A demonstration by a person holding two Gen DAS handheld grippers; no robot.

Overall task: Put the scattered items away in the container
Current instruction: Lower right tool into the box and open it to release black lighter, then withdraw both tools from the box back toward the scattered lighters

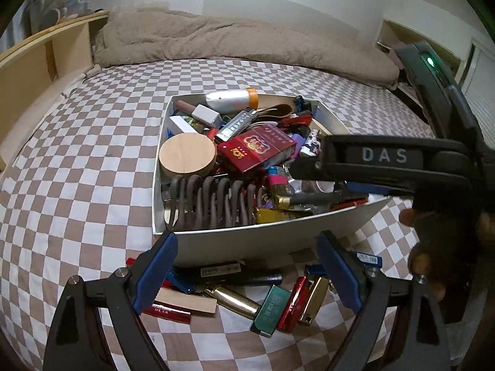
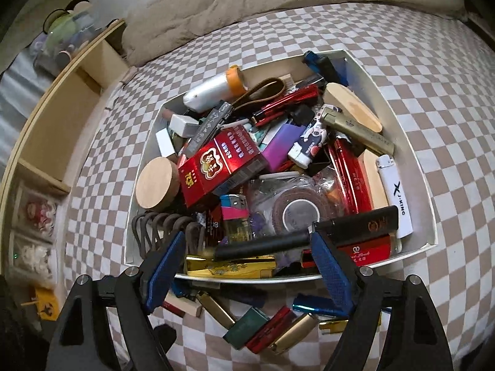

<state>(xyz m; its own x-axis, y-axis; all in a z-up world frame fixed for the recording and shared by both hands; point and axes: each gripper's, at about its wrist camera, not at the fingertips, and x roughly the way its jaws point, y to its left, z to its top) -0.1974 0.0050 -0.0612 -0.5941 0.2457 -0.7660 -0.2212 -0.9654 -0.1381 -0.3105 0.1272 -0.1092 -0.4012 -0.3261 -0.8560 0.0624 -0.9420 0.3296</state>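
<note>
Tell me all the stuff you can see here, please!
box: one, white, on the bed, piled full
round lid: one, pale wood, box's left side
packet: one, red, on top of the pile
bottle: one, silver with an orange cap, box's far edge
white lighter: one, box's right side
loose lighters: several, gold, green, red, blue, on the bed in front of the box
bed cover: one, brown-and-white checks
blanket: one, beige, far end of the bed
left gripper: one, black with blue pads, open over the loose lighters
right gripper: one, same colours, open over the box
</note>
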